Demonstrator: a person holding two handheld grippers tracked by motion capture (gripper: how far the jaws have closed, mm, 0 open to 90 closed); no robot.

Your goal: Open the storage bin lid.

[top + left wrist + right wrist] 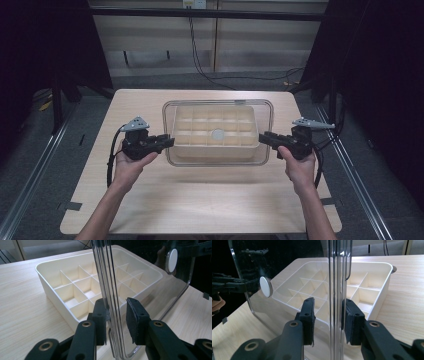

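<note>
- Clear rigid plastic lid (218, 131) with white round knob (218, 134) — light, stiff, slippery.
- Left claw (169, 141) pinches the lid's 9 o'clock rim; right claw (263, 137) the 3 o'clock.
- Hangs over cream compartmented plastic tray (50, 287) — keep level.

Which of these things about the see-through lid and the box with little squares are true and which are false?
1. The clear lid is held over the cream box. True.
2. The left claw holds a spoon. False: its jaws sit on either side of the lid's edge.
3. The box's compartments are full of beads. False: the ones in view are bare.
4. A round white knob sits on the lid. True.
5. The right claw is at the lid's other end from the left one. True.
6. The box stands on the floor. False: it stands on the wooden table.
</note>
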